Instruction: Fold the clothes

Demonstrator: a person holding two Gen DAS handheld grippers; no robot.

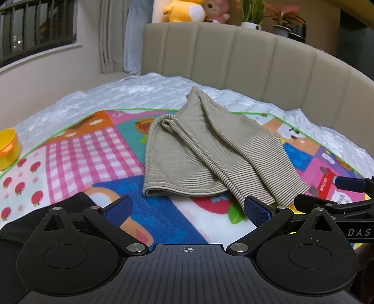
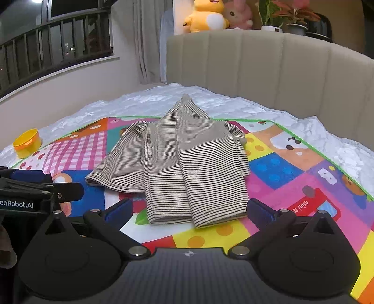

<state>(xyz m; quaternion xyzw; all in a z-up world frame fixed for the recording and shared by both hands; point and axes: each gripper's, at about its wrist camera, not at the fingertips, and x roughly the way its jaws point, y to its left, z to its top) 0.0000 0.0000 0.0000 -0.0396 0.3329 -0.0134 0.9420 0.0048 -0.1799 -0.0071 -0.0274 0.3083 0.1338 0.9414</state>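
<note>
A beige striped garment (image 1: pixel 205 149) lies bunched on a colourful play mat (image 1: pixel 93 149) on the bed. It also shows in the right wrist view (image 2: pixel 187 163), its hem nearest me. My left gripper (image 1: pixel 187 210) is open and empty, just in front of the garment's near edge. My right gripper (image 2: pixel 189 210) is open and empty, its fingers on either side of the garment's near hem, slightly short of it. The right gripper (image 1: pixel 339 198) shows at the right edge of the left wrist view; the left gripper (image 2: pixel 35 187) shows at the left edge of the right wrist view.
A yellow cup (image 2: pixel 26 142) stands at the mat's far left corner, also in the left wrist view (image 1: pixel 8 149). A dark cloth (image 1: pixel 46 210) lies near left. A beige padded headboard (image 2: pixel 268 70) rises behind the white quilted mattress (image 2: pixel 163 98). Plush toys (image 2: pixel 210 16) and plants sit above.
</note>
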